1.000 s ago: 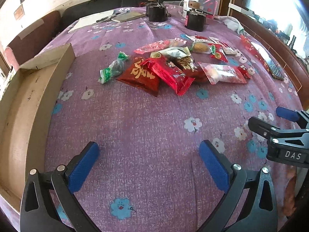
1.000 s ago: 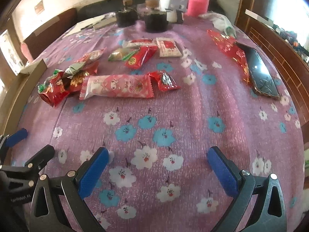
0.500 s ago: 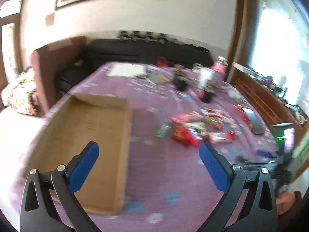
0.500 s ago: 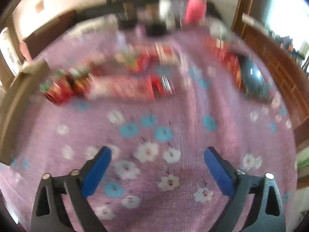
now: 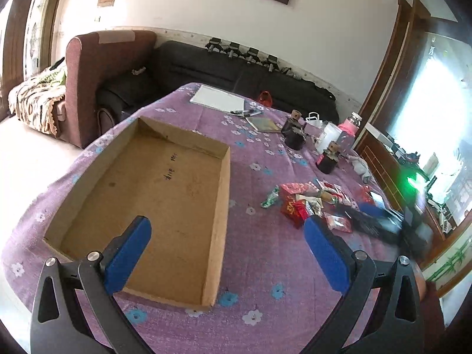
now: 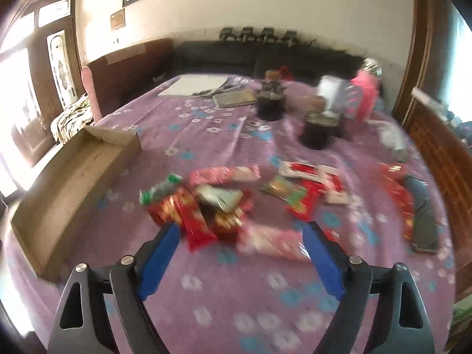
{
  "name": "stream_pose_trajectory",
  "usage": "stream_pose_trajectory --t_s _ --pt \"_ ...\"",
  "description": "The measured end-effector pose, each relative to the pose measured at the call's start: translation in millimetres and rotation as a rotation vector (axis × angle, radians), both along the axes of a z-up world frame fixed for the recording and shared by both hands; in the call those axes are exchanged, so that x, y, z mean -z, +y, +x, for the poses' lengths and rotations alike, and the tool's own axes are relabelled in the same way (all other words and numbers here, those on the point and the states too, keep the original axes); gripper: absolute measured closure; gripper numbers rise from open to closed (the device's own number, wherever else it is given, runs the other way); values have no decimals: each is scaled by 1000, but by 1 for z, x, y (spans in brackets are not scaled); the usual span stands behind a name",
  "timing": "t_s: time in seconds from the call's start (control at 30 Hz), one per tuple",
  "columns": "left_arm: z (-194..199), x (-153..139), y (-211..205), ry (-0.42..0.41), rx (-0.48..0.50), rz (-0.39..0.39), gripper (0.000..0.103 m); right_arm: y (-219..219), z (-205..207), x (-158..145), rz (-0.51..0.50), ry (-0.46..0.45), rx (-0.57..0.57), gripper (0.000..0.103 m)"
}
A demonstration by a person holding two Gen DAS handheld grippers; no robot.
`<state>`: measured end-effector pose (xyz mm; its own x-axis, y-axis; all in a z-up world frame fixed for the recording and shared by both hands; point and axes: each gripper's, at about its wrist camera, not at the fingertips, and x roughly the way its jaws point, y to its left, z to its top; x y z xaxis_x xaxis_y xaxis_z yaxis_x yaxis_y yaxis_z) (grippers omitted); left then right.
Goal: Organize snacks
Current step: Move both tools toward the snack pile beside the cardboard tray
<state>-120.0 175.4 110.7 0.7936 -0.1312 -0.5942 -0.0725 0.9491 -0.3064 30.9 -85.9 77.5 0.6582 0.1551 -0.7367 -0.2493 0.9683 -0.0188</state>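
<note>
Beside the snacks (image 6: pixel 224 203): cardboard box (image 5: pixel 153 194); behind, dark jars (image 6: pixel 271 103).

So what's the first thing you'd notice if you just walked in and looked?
Probably the heap of shiny red snack packets lying in the middle of the purple flowered tablecloth. Next, the big brown cardboard box lying open and empty to the left of the snacks. Close up, the blue pads of the left gripper and right gripper stand wide apart, holding nothing.
</note>
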Motion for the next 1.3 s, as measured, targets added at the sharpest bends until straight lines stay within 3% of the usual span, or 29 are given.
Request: stream_pose_trajectory --t_s 0.03,0.2,0.27,0.37,0.47,0.53,0.57,0.6,0.67,0.73,0.83,0.93,1.07,1.17,1.27,1.3 --pt "-1 0 -1 -1 1 5 0 4 10 1 0 8 8 41" --pt "-9 0 -3 3 -1 20 0 24 65 29 17 142 27 45" --pt "-11 0 -4 5 5 28 0 28 69 46 -2 207 19 53" --pt "-13 0 -5 -4 14 40 0 35 40 48 -8 209 -70 51" --pt "-11 2 -8 -14 27 37 0 31 1 37 52 247 -199 53" --pt "-10 3 -11 -24 45 22 0 16 -25 15 71 149 -188 52" --pt "-10 4 -14 -32 56 17 0 5 -35 3 81 85 -166 45" --pt "-10 4 -16 -37 57 18 0 -9 -45 -9 91 9 -133 24" --pt "-9 3 -21 -58 52 32 0 -34 -56 -16 120 -72 -58 0" --pt "-8 3 -25 -71 38 51 0 -38 -46 -7 88 23 -34 0" --pt "-4 6 -30 -50 52 63 0 -24 -47 12 46 62 -106 14" --pt "3 12 -31 19 74 42 0 3 -60 29 56 100 -230 15" --pt "8 18 -27 66 95 -1 0 40 -71 49 -11 90 -326 15" --pt "12 17 -23 81 91 -42 0 57 -67 63 -42 136 -341 47" --pt "19 13 -29 86 106 -21 0 53 -70 56 -39 135 -302 70" --pt "23 13 -34 95 117 -7 0 47 -73 54 -48 134 -266 71"
